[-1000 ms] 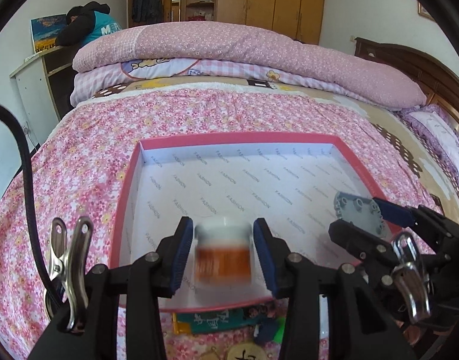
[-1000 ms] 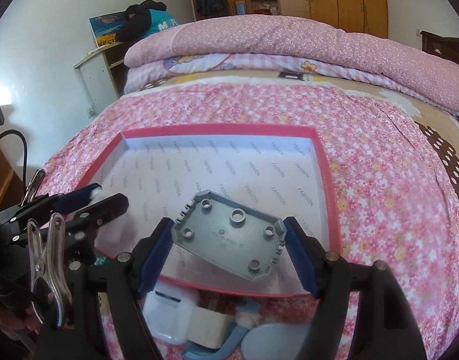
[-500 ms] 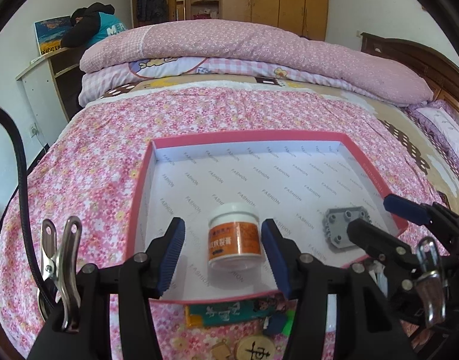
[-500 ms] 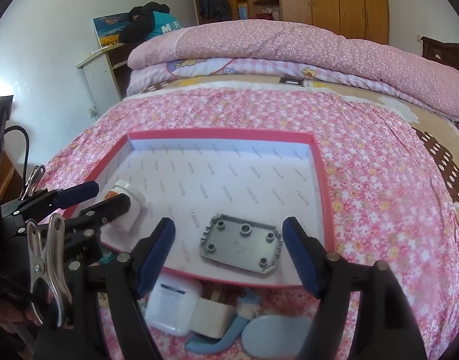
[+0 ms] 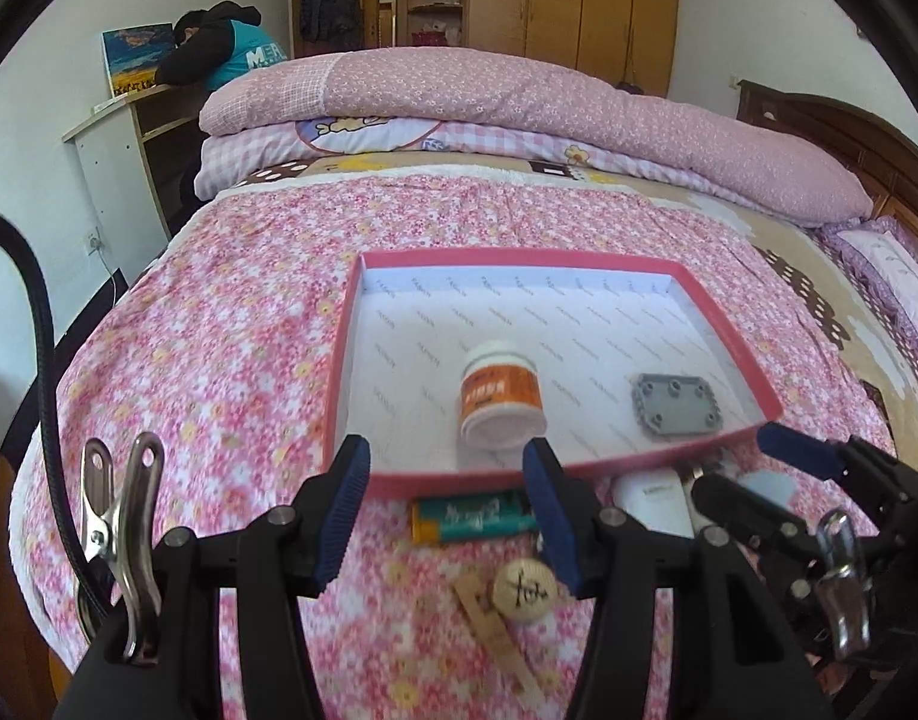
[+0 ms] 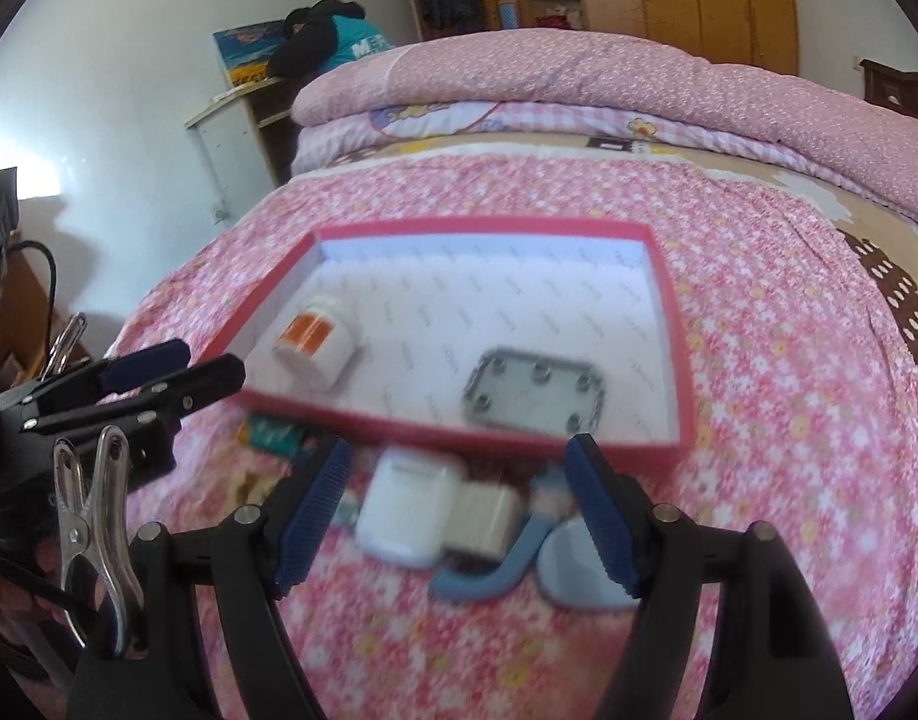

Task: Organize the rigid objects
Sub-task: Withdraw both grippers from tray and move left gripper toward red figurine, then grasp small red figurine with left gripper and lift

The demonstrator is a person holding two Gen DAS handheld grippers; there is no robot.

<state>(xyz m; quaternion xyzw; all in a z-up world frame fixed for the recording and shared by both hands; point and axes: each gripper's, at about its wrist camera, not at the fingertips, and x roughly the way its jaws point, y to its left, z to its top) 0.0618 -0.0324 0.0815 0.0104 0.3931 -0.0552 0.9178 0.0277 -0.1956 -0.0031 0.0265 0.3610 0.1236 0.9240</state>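
A pink-rimmed box (image 5: 729,336) (image 6: 669,300) lies on the floral bedspread. Inside lie a white jar with an orange label (image 5: 500,397) (image 6: 314,343), on its side, and a grey studded plate (image 5: 675,403) (image 6: 534,393). My left gripper (image 5: 444,516) is open and empty, in front of the box's near wall. My right gripper (image 6: 462,516) is open and empty, over loose items in front of the box. It shows at the right of the left wrist view (image 5: 753,474).
In front of the box lie a green battery (image 5: 471,517), a round wooden token (image 5: 524,591), a wooden stick (image 5: 495,636), a white earbud case (image 6: 408,504), a tape roll (image 6: 483,519) and a blue-grey scoop (image 6: 555,564). Folded quilts (image 5: 519,102) lie behind.
Both grippers opened, leaving the jar and the grey plate in the box, then drew back toward the near side. The jar has tipped onto its side.
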